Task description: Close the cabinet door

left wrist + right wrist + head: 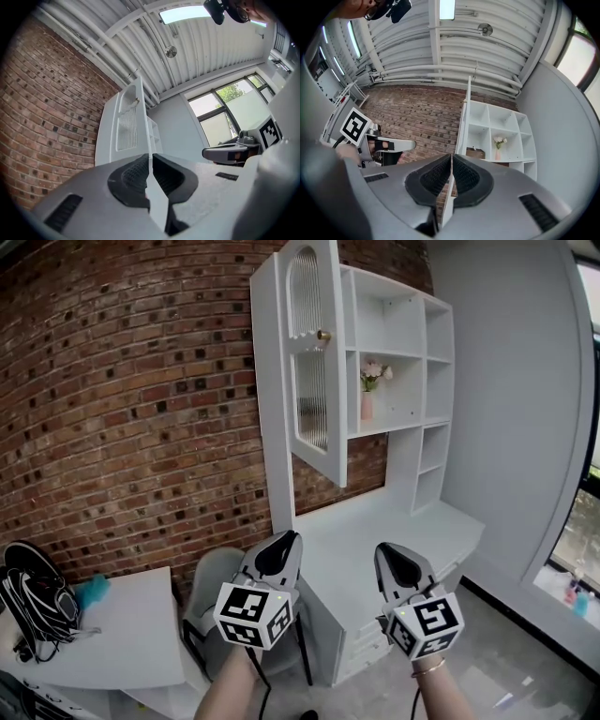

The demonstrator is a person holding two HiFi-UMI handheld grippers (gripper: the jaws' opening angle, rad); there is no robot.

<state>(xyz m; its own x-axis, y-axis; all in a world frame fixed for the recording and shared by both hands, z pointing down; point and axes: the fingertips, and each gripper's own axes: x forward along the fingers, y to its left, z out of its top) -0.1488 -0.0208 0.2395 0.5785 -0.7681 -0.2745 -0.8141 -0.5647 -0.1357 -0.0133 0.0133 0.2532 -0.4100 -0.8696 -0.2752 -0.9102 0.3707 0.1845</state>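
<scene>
1. Cabinet door point(314, 362), white with a ribbed glass panel and a small brass knob point(323, 336), stands swung wide open from a tall white shelf unit point(412, 352) against a brick wall point(141, 390). The door hangs at the unit's upper left. Its top edge is cut off by the frame, and it hides the compartment behind it.
2. Left gripper point(286, 540) is held low in the head view, well below the door and apart from it. Its own view shows the two dark pads pressed together with nothing between them.
3. Right gripper point(394, 557) sits beside the left one at about the same height, also clear of the door. Its pads are likewise closed together and empty.
4. Both forearms are cut off by the bottom edge. The grippers block part of the unit's lower drawers.
5. A pink vase point(367, 406) with pale flowers stands on an open shelf to the right of the door.
6. A white table point(131, 634) stands at lower left, carrying a black bag point(37, 601) partly cut off by the edge. A small blue item lies beside the bag, too unclear to name.
7. A grey chair point(211, 587) stands between the table and the unit, partly hidden by the left gripper.
</scene>
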